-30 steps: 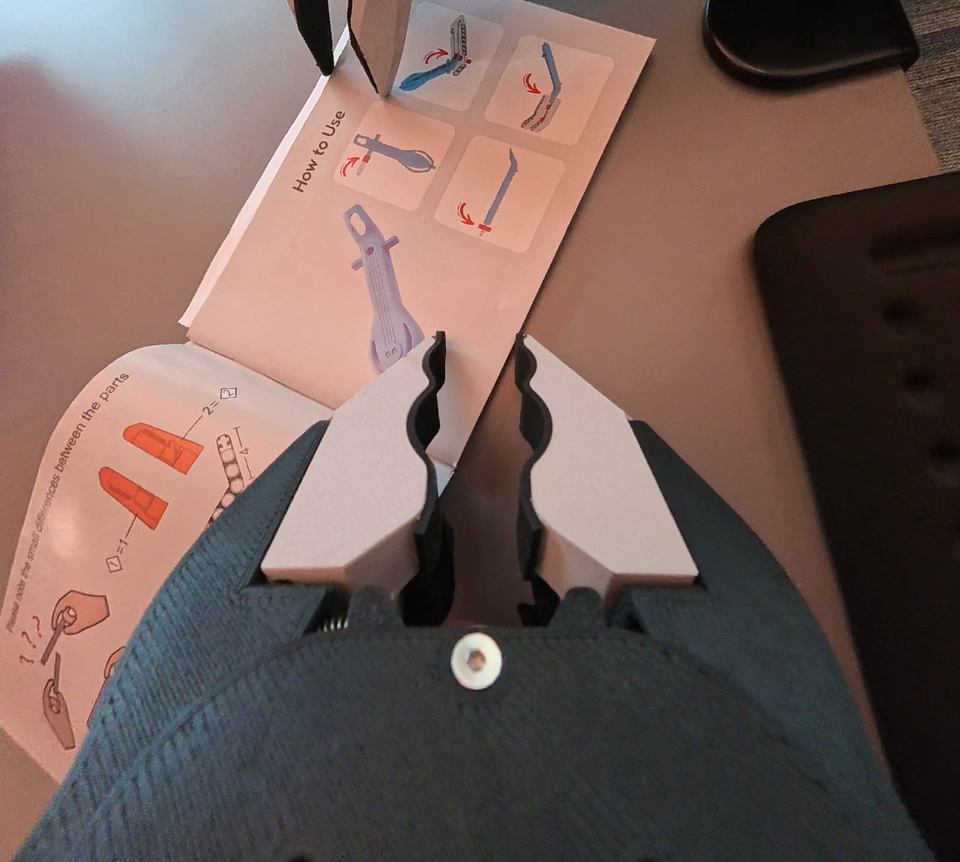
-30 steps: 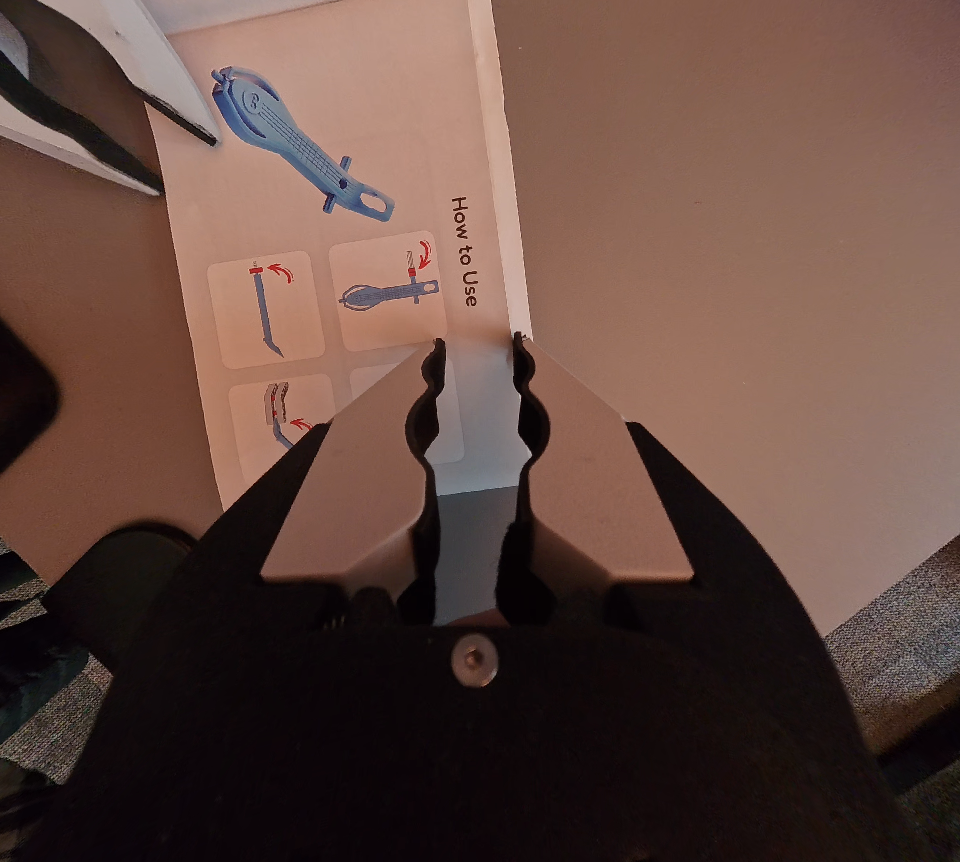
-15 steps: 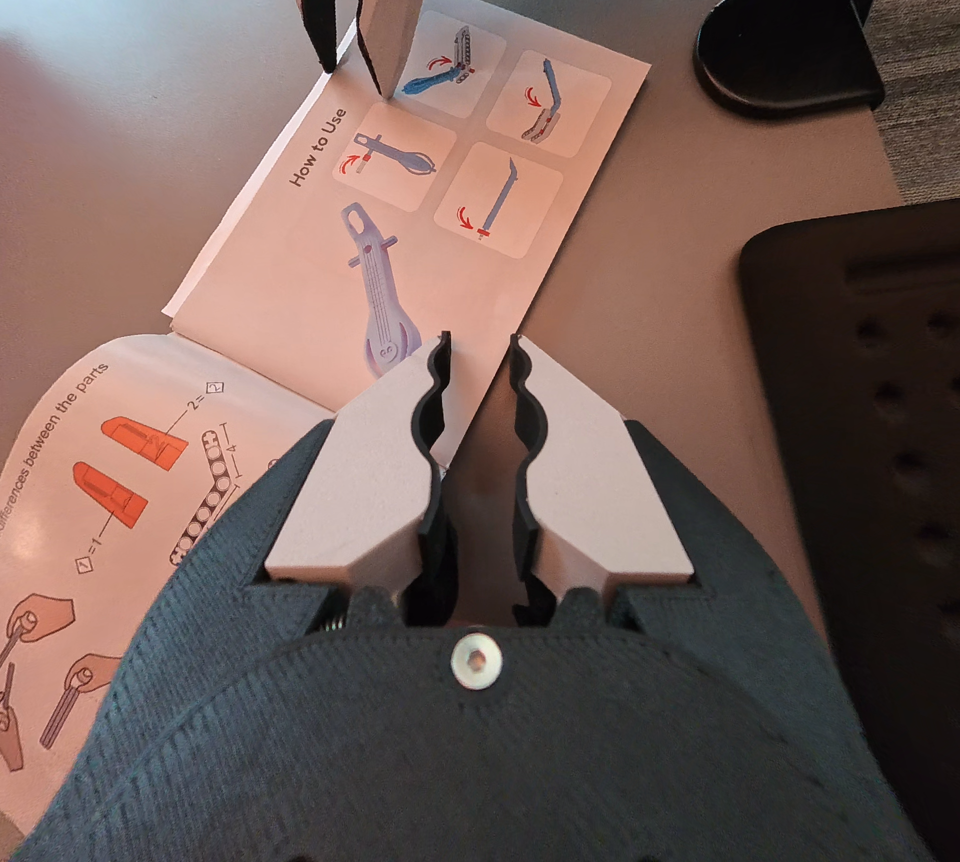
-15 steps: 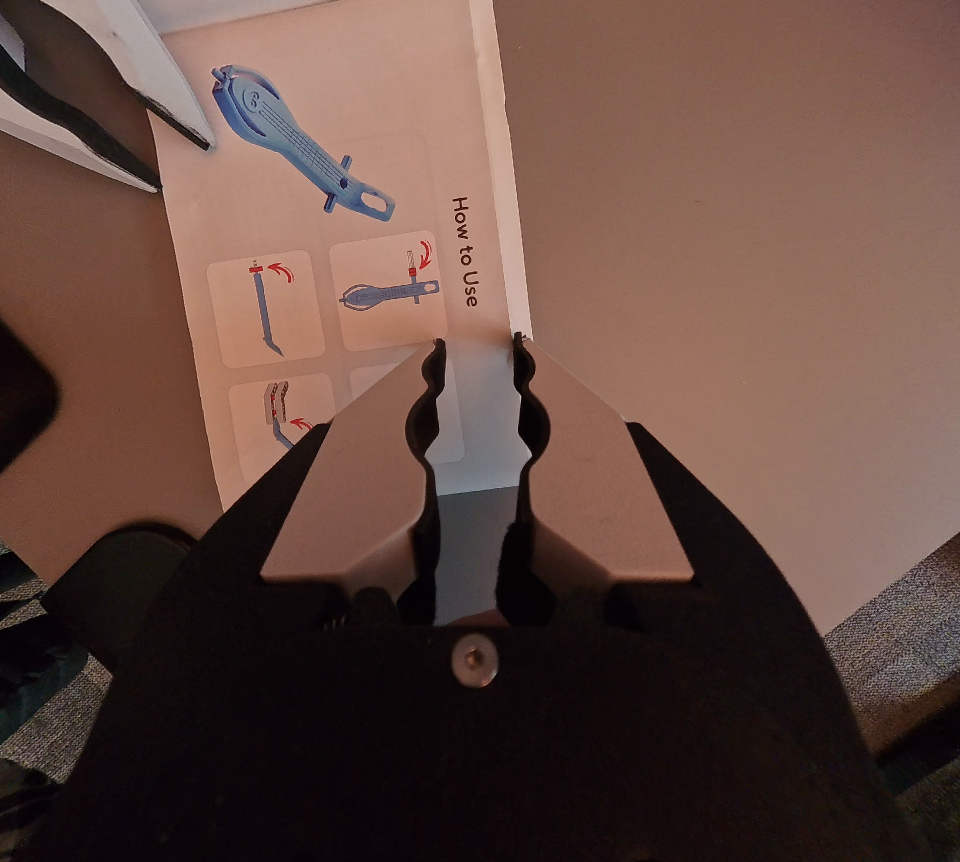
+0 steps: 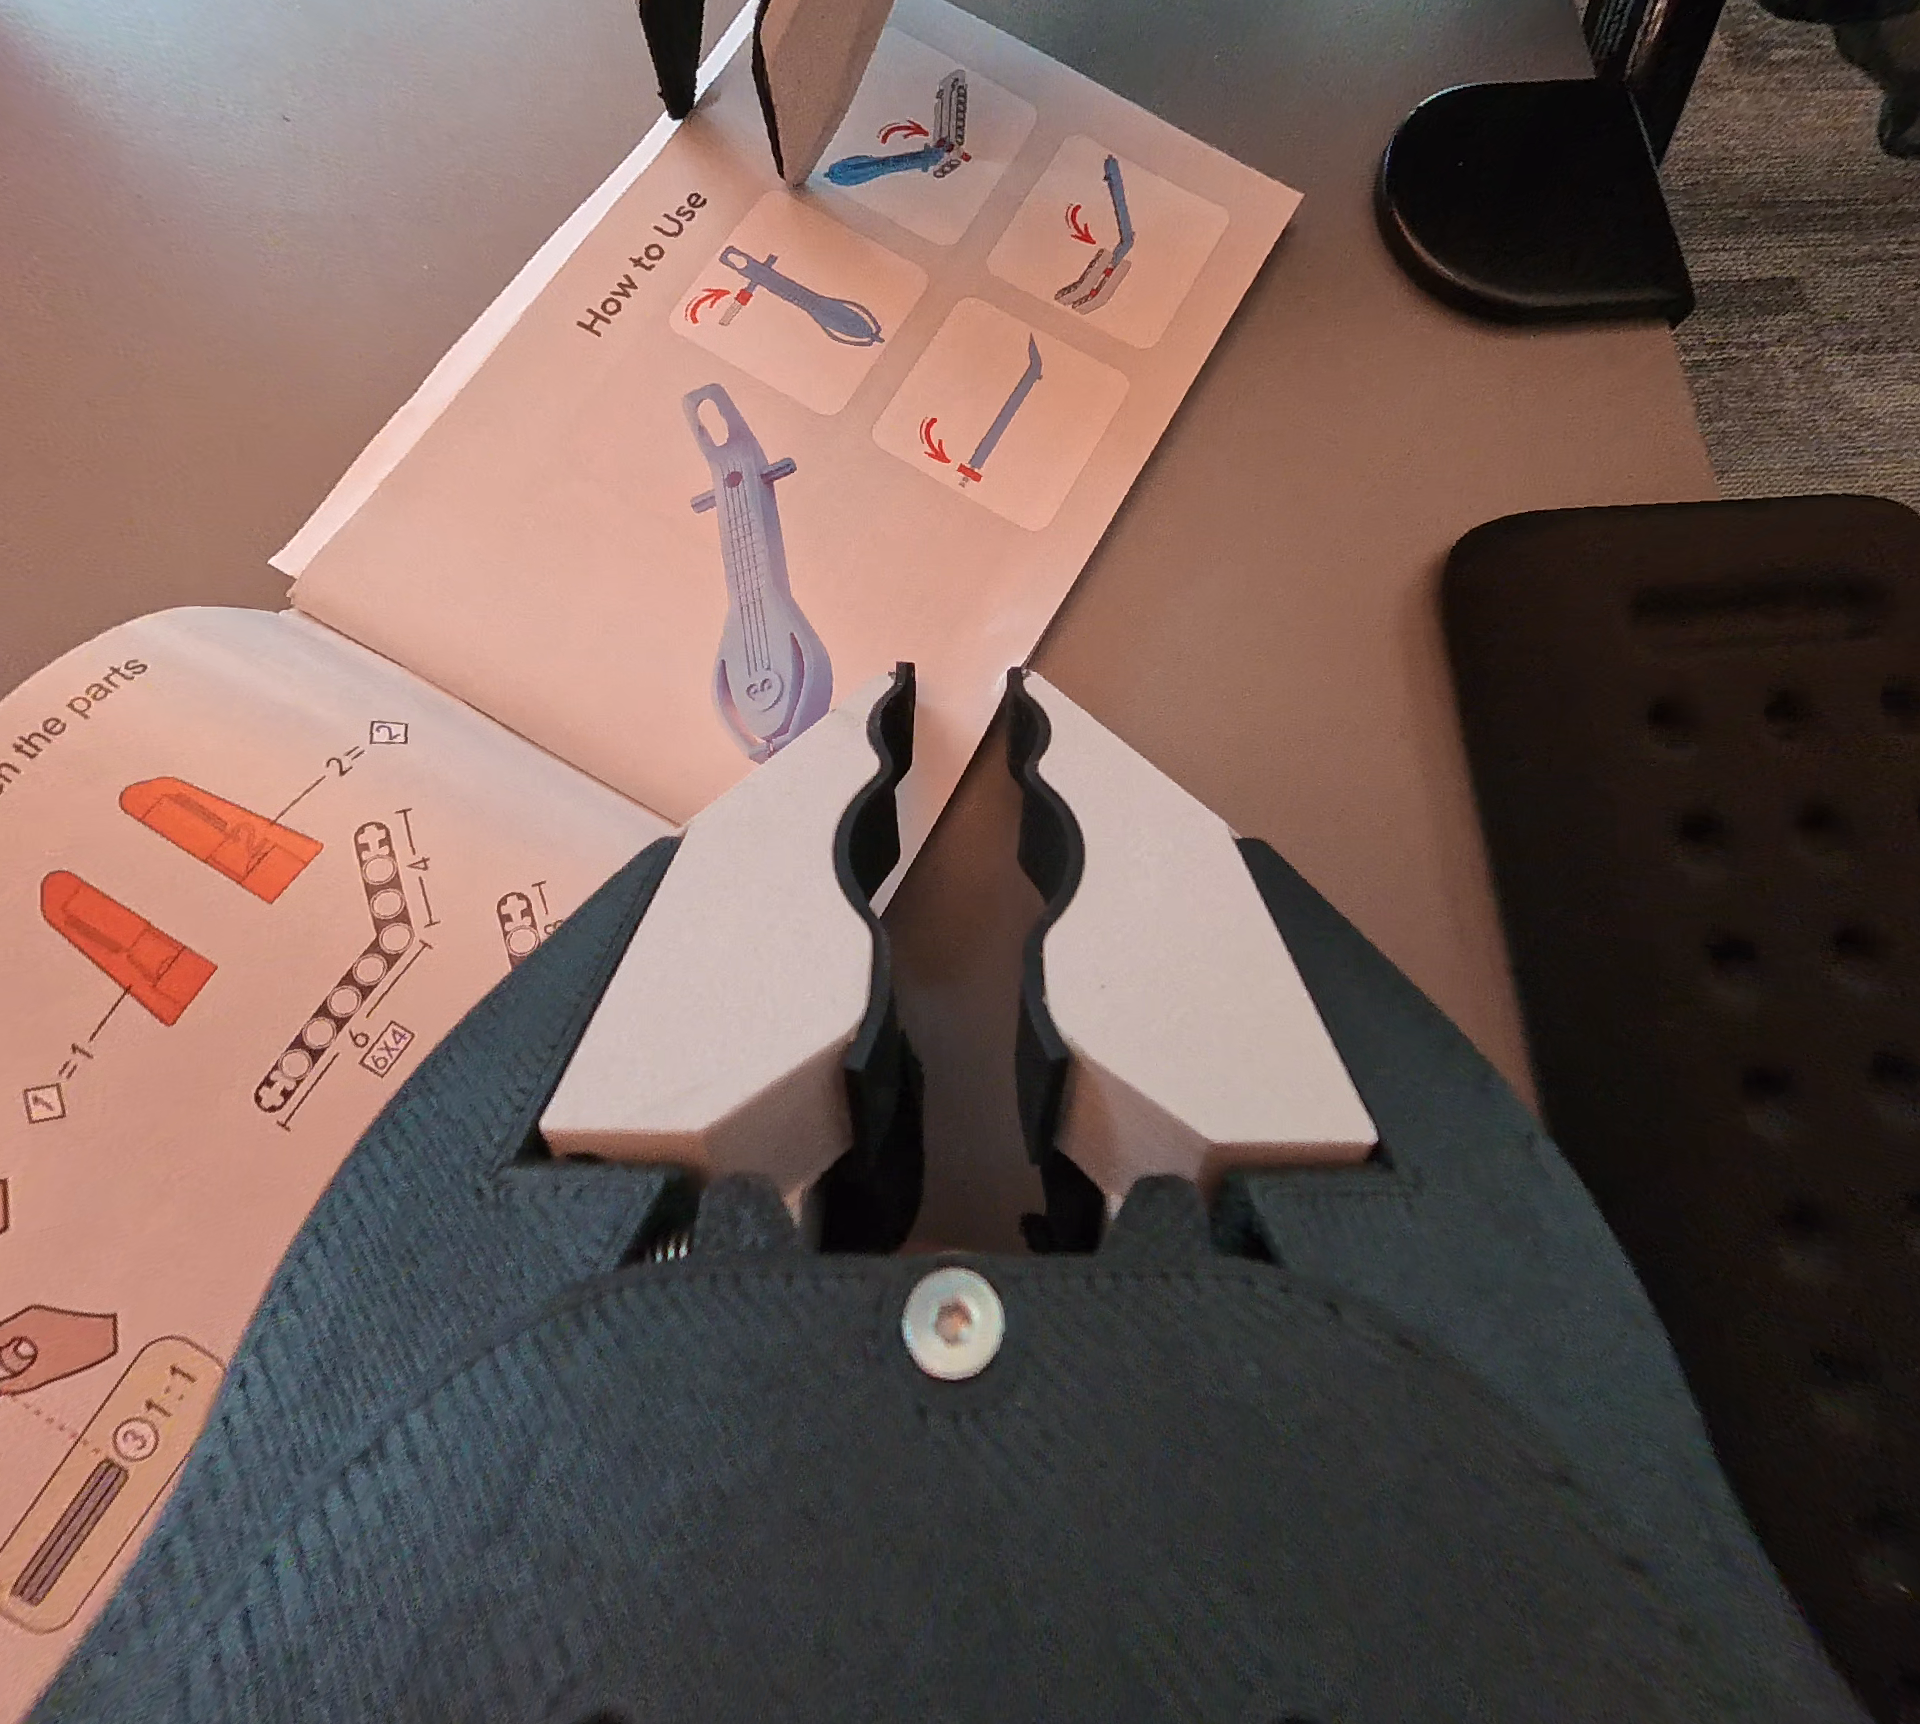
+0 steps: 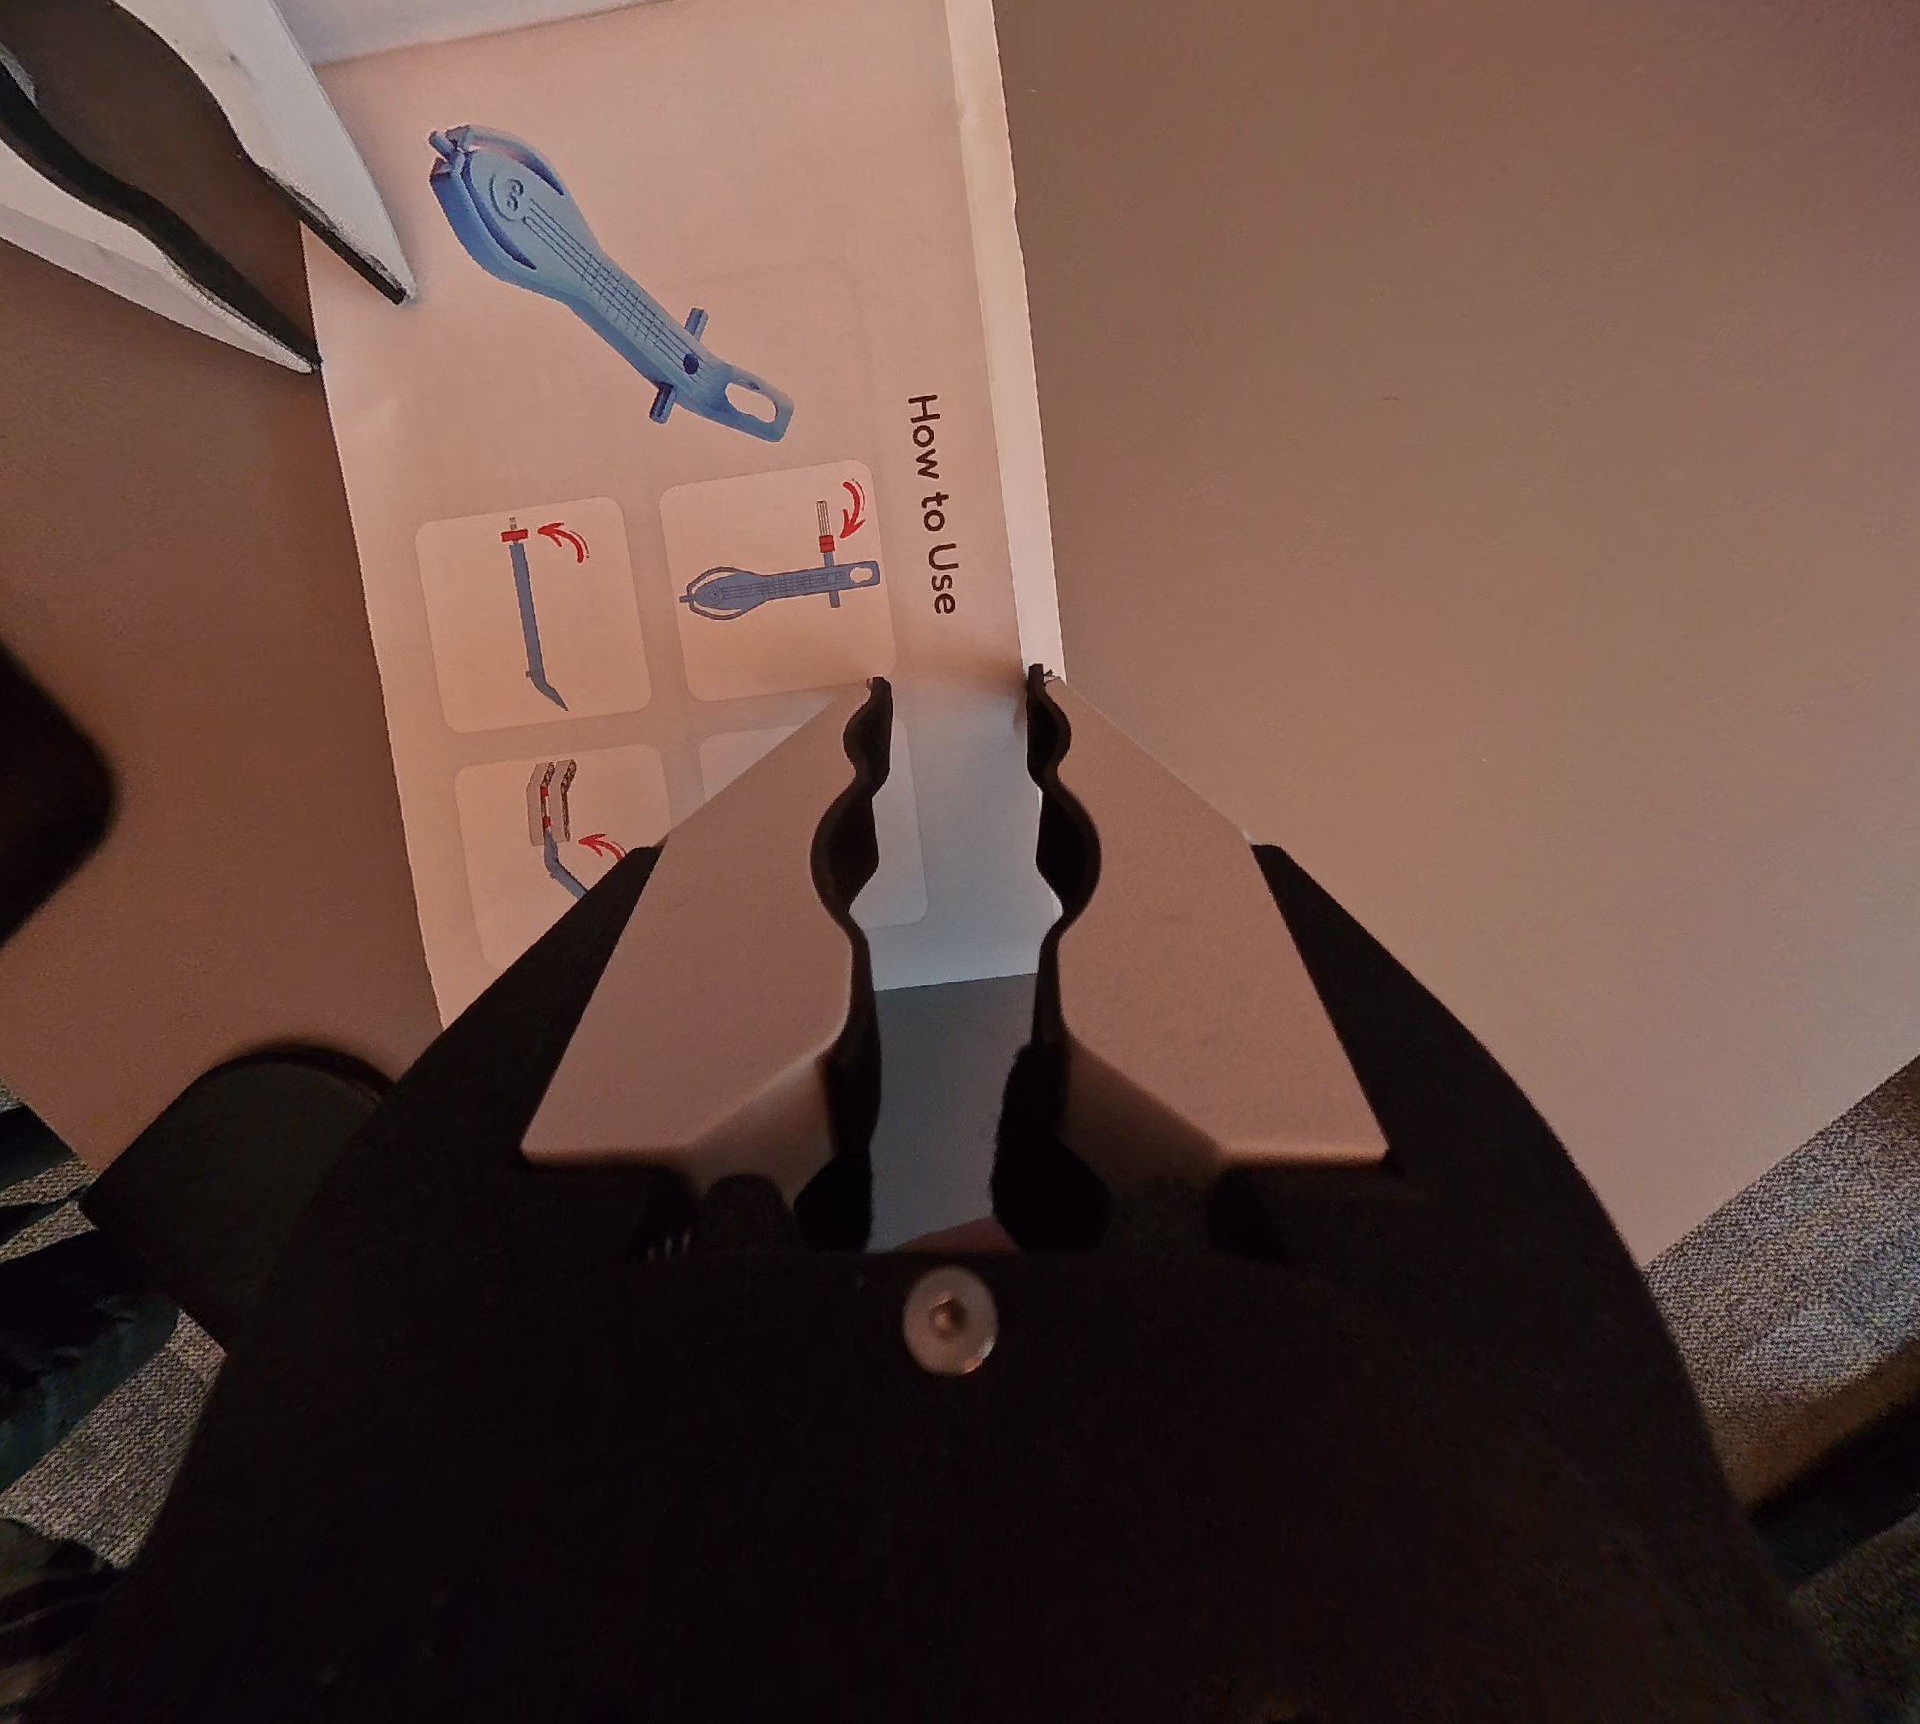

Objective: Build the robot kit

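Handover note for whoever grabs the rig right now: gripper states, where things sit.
Left gripper: jaws open, empty, over the near corner of the open white instruction booklet.
Right gripper: jaws open, tips at the booklet's far page, along its edge; whether they touch the paper is unclear.
The booklet lies flat on the brown table.
A black stand base sits at the table's edge, a black perforated chair part beside it.
Nothing is gripped.

glossy paper booklet (image 5: 644,552), matt table (image 5: 208,116)
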The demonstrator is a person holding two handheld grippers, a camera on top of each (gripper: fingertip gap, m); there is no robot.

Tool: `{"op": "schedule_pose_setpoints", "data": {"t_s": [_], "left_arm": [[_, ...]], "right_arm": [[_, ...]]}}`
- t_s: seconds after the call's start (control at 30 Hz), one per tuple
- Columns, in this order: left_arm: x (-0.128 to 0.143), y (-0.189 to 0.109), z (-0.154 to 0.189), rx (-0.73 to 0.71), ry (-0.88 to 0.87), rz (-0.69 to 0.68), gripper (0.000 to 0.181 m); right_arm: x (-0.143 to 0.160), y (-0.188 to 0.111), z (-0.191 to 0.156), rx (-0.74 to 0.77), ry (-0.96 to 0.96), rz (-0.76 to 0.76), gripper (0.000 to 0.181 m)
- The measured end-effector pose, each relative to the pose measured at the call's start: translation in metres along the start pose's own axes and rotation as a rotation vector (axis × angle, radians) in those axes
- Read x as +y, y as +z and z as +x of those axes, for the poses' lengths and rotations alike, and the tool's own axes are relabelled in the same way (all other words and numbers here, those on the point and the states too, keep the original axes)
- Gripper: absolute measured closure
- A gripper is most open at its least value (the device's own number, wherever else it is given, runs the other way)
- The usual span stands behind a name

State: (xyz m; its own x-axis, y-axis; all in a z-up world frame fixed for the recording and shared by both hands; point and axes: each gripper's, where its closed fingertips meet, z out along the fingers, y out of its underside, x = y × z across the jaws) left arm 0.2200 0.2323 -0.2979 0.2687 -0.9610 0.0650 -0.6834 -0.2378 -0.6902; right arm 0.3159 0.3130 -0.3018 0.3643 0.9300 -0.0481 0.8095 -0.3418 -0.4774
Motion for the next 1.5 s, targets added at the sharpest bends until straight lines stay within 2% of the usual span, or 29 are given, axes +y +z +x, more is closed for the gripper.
{"op": "schedule_pose_setpoints", "data": {"t_s": [0.93,1.23,1.5], "left_arm": [[0.0000,0.0003,0.0016,0.015,-0.026,-0.004,0.169],[-0.0005,0.0018,0.0061,0.045,-0.052,0.001,0.181],[-0.0008,0.0022,0.0051,0.033,-0.039,0.000,0.181]], "right_arm": [[0.0001,-0.0007,-0.0005,-0.001,0.000,0.002,0.157],[0.0007,-0.0010,-0.0001,0.001,0.003,0.001,0.157],[0.0010,-0.0008,0.0003,0.000,0.008,0.001,0.157]]}}
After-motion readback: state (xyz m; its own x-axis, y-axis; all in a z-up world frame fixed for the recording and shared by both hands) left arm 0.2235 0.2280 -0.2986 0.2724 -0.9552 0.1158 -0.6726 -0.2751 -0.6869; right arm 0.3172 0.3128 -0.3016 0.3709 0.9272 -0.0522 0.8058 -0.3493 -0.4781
